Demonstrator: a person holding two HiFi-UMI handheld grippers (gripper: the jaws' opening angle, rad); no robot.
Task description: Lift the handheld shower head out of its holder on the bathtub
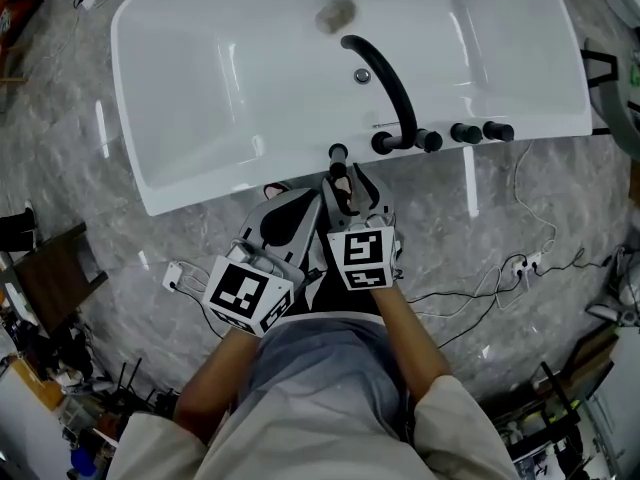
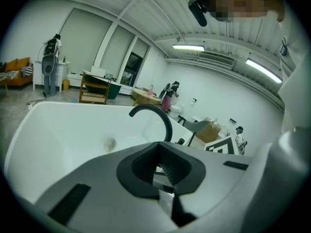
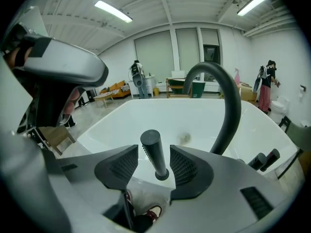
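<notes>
The handheld shower head (image 1: 338, 154), a short black cylinder, stands upright in its holder on the near rim of the white bathtub (image 1: 200, 190). My right gripper (image 1: 346, 182) reaches up to it from the front. In the right gripper view the shower head (image 3: 153, 152) rises between the two ribbed pads, with a gap on each side, so the right gripper (image 3: 153, 165) is open. My left gripper (image 1: 288, 212) hangs just left of the right one, short of the rim. In its own view the left gripper (image 2: 158, 168) has its pads together with nothing between them.
A black arched faucet (image 1: 392, 86) and three black knobs (image 1: 468, 132) stand on the rim right of the shower head. The tub drain (image 1: 335, 14) lies at the far side. Cables and a power strip (image 1: 522, 264) trail over the marble floor; a wooden chair (image 1: 52, 268) stands at left.
</notes>
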